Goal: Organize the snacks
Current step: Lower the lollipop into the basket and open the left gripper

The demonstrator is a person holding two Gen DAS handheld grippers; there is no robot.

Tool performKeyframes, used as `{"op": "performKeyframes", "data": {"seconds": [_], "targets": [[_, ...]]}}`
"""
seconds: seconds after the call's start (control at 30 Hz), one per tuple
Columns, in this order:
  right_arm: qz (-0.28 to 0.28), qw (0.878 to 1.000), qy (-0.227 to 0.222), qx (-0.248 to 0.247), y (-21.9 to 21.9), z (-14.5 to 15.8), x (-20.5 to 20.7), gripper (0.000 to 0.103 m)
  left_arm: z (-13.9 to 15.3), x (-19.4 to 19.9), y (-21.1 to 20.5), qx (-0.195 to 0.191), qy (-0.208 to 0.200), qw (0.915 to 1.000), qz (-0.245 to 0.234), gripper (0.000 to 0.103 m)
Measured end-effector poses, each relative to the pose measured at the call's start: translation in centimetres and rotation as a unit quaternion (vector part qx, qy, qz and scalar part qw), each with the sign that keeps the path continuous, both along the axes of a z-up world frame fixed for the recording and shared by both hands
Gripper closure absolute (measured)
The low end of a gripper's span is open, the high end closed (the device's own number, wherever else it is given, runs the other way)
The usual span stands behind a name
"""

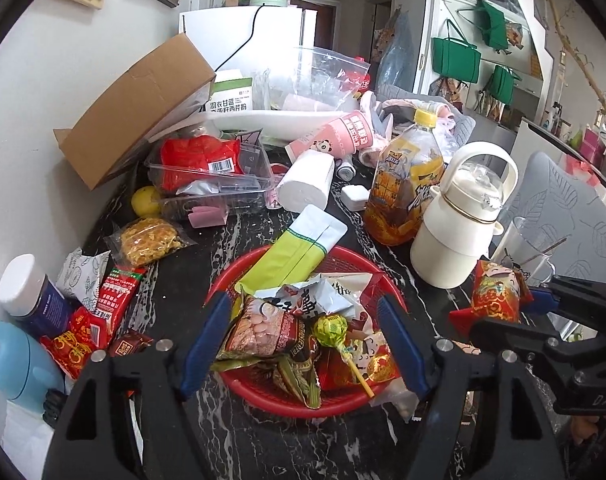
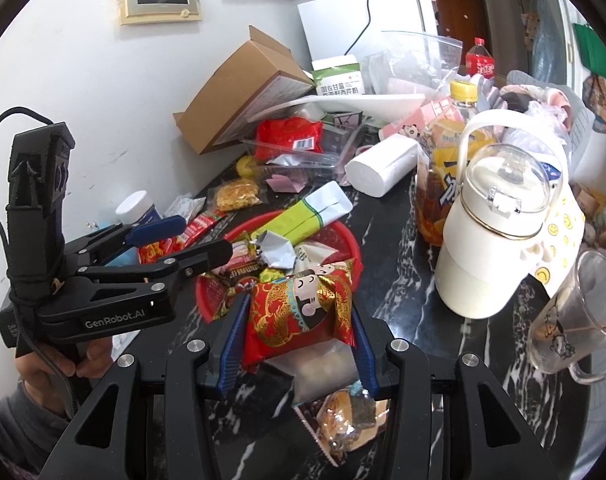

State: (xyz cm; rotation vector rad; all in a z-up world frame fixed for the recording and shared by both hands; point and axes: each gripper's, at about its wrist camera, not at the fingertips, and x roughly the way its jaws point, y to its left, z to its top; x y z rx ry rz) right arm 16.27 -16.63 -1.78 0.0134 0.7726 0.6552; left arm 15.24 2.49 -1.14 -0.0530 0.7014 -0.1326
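Both of my wrist cameras gave a bright, evenly daylit view, the light coming from the room's open right side, so that shadows on the black marble table (image 1: 239, 432) stayed soft and faint. The fisheye bent everything hard toward the edges — walls and door frames curved, and black vignette filled the corners — while the centre stayed sharp enough to read print on the wrappers. Pale glare sat on the white kettle (image 2: 499, 248) and the clear plastic bag (image 1: 323, 76), and my own gripper bodies at the bottom looked dark and slightly soft.
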Motion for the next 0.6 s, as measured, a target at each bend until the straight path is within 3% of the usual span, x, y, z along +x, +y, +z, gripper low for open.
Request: {"op": "performKeyframes", "data": {"seconds": [0.6], "targets": [[0.014,0.999,-0.032,0.002,1.4,3.3,-0.9,0.056,4.0,-4.0,1.6,0.007,-0.031,0.9991,0.028,0.028]]}}
